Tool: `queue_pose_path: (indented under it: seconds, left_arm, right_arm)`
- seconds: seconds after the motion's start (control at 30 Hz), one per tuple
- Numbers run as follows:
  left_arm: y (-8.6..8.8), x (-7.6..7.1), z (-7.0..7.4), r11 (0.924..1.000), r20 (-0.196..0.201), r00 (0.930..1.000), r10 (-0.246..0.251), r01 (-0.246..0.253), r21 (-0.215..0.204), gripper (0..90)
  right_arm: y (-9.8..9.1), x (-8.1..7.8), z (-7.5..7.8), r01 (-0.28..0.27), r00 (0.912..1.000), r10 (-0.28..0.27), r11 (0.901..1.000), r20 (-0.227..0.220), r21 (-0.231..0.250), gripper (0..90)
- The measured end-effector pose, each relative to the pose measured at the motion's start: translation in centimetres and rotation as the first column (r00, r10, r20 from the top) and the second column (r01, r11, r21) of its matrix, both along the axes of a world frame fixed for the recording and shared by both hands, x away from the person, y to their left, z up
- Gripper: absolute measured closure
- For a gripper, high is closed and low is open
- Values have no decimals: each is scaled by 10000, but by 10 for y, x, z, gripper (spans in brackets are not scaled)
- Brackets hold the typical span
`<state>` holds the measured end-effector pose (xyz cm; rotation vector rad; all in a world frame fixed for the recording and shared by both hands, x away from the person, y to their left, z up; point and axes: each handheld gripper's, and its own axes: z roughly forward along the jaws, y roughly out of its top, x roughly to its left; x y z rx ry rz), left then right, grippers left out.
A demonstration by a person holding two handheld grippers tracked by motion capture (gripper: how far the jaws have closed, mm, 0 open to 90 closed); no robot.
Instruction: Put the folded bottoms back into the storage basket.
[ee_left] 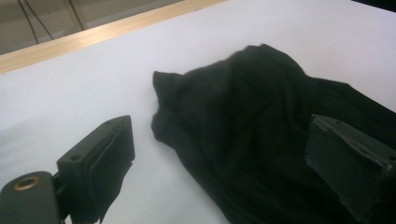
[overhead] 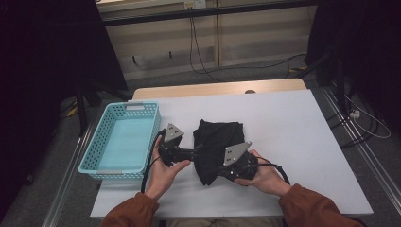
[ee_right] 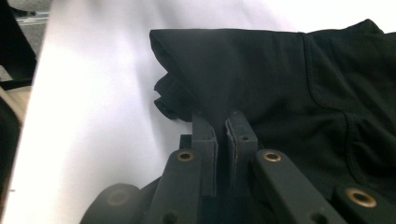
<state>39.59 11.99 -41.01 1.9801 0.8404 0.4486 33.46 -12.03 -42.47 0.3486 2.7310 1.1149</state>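
Black crumpled cloth garment lies on my white table, its folded edge clamped in my right gripper, a stitched seam clear in that gripper's view, while my left gripper gapes wide, one jaw over the fabric.

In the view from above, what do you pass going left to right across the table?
Blue basket → left gripper → black cloth → right gripper.

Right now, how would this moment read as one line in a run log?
left gripper: open beside black cloth | right gripper: shut on cloth fold | basket: left, apart | table: white
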Motion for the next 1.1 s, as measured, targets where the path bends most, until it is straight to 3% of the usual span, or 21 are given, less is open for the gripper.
queue_pose_path:
  seconds: [0.13, 0.33, 0.37, 0.5, 0.57, 0.63, 0.77, 0.87, 0.97, 1.03, 1.1]
  left_arm:
    - [-4, 10, -1, 9997, -70, 10000, -39, 37, -246, 87]
    - [-14, 34, -8, 9996, -512, 9983, 276, -281, -102, 141]
    - [-16, 38, -9, 9994, -485, 9983, 336, -330, 131, 154]
    - [-23, 56, -17, 9989, -641, 9973, 350, -330, 327, 158]
    - [-25, 63, -20, 9971, -752, 9949, 667, -637, 417, 137]
    - [-25, 70, -23, 9974, -947, 9931, 695, -673, 259, 143]
    - [-21, 81, -28, 9972, -1219, 9899, 724, -695, 276, 242]
    - [-18, 85, -31, 9932, -1457, 9837, 1056, -972, 638, 382]
    - [-16, 87, -33, 9959, -1714, 9811, 899, -908, 23, 388]
    - [-18, 87, -32, 9964, -1763, 9808, 838, -849, 11, 388]
    - [-20, 86, -33, 9983, -1889, 9808, 474, -530, -245, 388]
  right_arm:
    - [1, -6, 0, -89, 9999, 89, 10000, -65, 19, 853]
    - [2, -15, 0, -222, 9997, 222, 9997, -48, 52, 853]
    - [2, -16, 0, -238, 9997, 239, 9997, -111, 90, 853]
    - [3, -19, 1, -309, 9994, 310, 9995, -134, 111, 853]
    - [2, -21, 1, -335, 9993, 337, 9994, -137, 124, 852]
    - [2, -22, 2, -314, 9994, 317, 9993, -163, 178, 853]
    - [2, -24, 2, -265, 9995, 268, 9995, -155, 185, 852]
    - [3, -25, 0, -301, 9994, 303, 9995, -155, 132, 851]
    - [3, -24, 0, -347, 9993, 349, 9993, -155, 126, 851]
    - [3, -24, -1, -368, 9992, 370, 9993, -173, 108, 851]
    - [3, -24, -2, -394, 9991, 395, 9992, -159, 76, 851]
